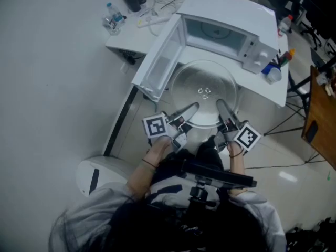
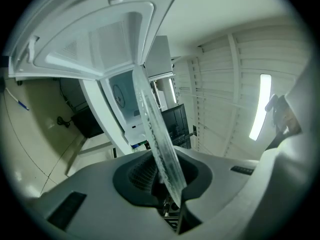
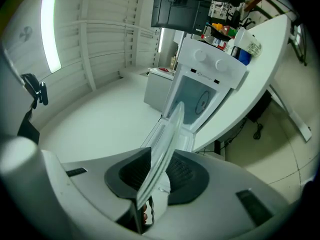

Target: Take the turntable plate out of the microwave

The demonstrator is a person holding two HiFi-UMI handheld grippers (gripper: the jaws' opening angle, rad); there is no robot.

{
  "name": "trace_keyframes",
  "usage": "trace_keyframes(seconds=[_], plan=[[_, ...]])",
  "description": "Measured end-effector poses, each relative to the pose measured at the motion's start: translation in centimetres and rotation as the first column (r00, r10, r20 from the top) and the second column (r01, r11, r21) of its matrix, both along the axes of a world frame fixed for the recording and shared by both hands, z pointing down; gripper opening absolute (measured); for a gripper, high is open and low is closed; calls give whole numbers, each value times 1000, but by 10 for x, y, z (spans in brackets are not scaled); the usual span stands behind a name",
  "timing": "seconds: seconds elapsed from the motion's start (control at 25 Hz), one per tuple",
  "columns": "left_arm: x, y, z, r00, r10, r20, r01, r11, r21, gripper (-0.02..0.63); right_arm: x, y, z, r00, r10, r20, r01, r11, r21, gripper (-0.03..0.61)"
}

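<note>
Left tongs (image 1: pixel 193 108) are clenching on the near rim of the glass plate (image 1: pixel 205 91), at lower centre of the head view. The left gripper view is showing the rim running edge-on between the dark pads. Right tongs (image 1: pixel 221 106) are doing the same just to the right, grasping the same near rim, with the pads pressing on the glass in the right gripper view. Two grips side by side, plate lying roughly flat between them and the oven.

The plate is sitting out of the microwave (image 1: pixel 226 35), hanging in the air at frame centre in front of the open cavity and above the front part of the worktop (image 1: pixel 257 91). Its left rim is passing just beside the open door (image 1: pixel 160 62), though whether they are touching can't be told. Behind, at right on the worktop, a blue-capped bottle (image 1: pixel 273 71) is standing near the microwave's knobs. A water bottle (image 1: pixel 113 17) is standing at upper left, well apart.

Step in hand, judging from this: the carry-out, with the plate already clear of the cavity. The next move is calling for both tongs travelling together and level, with no twisting against each other. Glass is slippery, and it is gripped on one side only. It is also calling for staying off the door and finding a bare spot for setting the plate down.
</note>
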State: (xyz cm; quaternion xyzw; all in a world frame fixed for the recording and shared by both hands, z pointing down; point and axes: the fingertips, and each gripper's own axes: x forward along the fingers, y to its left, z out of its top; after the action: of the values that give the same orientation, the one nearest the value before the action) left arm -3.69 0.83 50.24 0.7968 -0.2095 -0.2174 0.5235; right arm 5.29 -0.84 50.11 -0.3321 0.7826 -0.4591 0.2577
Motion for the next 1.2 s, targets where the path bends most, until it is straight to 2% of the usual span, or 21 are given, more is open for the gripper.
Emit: trace_keyframes(seconds=[0.24, 0.4, 0.68, 1.2], plan=[[-21, 23, -3, 1000, 0, -25, 1, 1000, 10, 46, -20, 24, -4, 1000, 8, -17, -7, 1000, 11, 76], [-27, 30, -7, 999, 9, -36, -8, 1000, 18, 46, -26, 30, -11, 1000, 14, 5, -14, 1000, 23, 74], [-26, 34, -12, 999, 34, -41, -32, 998, 50, 45, -25, 37, -15, 999, 36, -7, -36, 999, 33, 74], [-14, 42, -13, 998, 54, -41, -52, 998, 48, 46, -12, 47, -18, 998, 57, -11, -56, 997, 44, 74]])
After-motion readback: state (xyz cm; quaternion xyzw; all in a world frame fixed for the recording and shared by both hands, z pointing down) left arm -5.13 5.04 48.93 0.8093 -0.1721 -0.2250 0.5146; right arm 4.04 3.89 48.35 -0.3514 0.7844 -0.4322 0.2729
